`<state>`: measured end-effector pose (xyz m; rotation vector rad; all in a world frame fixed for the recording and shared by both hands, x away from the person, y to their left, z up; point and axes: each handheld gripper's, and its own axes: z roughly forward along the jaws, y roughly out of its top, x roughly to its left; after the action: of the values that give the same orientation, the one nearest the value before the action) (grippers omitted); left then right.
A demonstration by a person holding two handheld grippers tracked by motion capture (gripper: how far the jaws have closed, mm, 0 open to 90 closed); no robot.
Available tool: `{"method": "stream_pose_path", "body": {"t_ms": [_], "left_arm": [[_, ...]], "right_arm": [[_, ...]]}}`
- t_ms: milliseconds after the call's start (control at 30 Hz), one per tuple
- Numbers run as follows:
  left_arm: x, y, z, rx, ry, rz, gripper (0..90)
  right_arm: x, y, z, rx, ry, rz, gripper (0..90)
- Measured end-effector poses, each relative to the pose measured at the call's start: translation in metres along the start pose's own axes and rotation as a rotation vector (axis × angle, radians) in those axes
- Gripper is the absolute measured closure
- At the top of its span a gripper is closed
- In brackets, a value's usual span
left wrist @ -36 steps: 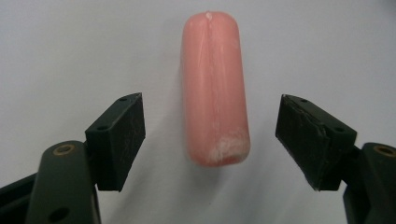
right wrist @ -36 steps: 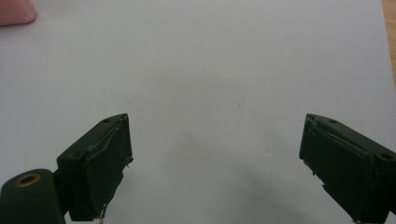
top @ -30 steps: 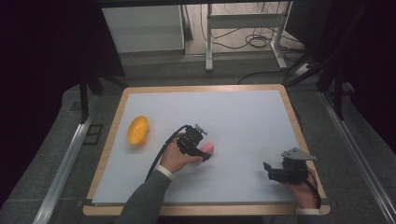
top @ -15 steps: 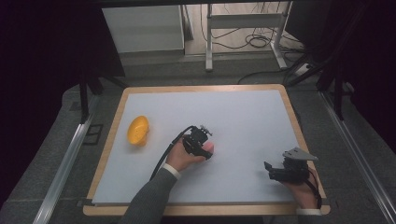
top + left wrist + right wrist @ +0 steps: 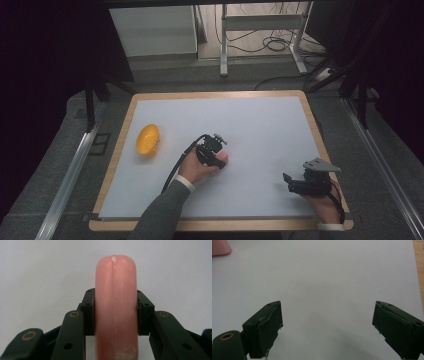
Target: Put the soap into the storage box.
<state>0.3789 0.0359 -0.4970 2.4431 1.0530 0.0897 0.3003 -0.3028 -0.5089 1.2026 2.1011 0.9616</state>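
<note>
Risk of slipping: left gripper (image 5: 116, 312) just closed, clamped mid-length on smooth pink sausage (image 5: 116, 302) jutting beyond its tips above counter (image 5: 260, 125). Right gripper (image 5: 327, 327) spread apart, idle.

a yellow bowl (image 5: 148, 139) rests on the white mat (image 5: 260, 125).

Pink sausage (image 5: 116, 312) glossy, waxy plastic; fingers (image 5: 88, 312) matt black plastic; table (image 5: 260, 115) matt white, wood-edged.

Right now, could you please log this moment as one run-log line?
left gripper: just closed, shut on pink sausage | right gripper: open, idle | orange fruit: untouched
</note>
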Motion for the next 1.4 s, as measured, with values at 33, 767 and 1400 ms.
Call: {"method": "stream_pose_path", "body": {"t_ms": [33, 767, 1400], "left_arm": [[0.001, -0.001, -0.001, -0.008, -0.001, -0.001, 60.2], [0.020, -0.016, -0.032, -0.069, 0.009, -0.035, 60.3], [0.038, -0.028, -0.047, -0.087, 0.025, -0.071, 60.3]], "right_arm": [[0.000, 0.000, 0.000, -0.001, -0.001, -0.002, 8.9], [0.000, -0.001, 0.001, 0.005, -0.008, 0.000, 8.9], [0.000, -0.001, 0.002, 0.012, -0.007, -0.005, 8.9]]}}
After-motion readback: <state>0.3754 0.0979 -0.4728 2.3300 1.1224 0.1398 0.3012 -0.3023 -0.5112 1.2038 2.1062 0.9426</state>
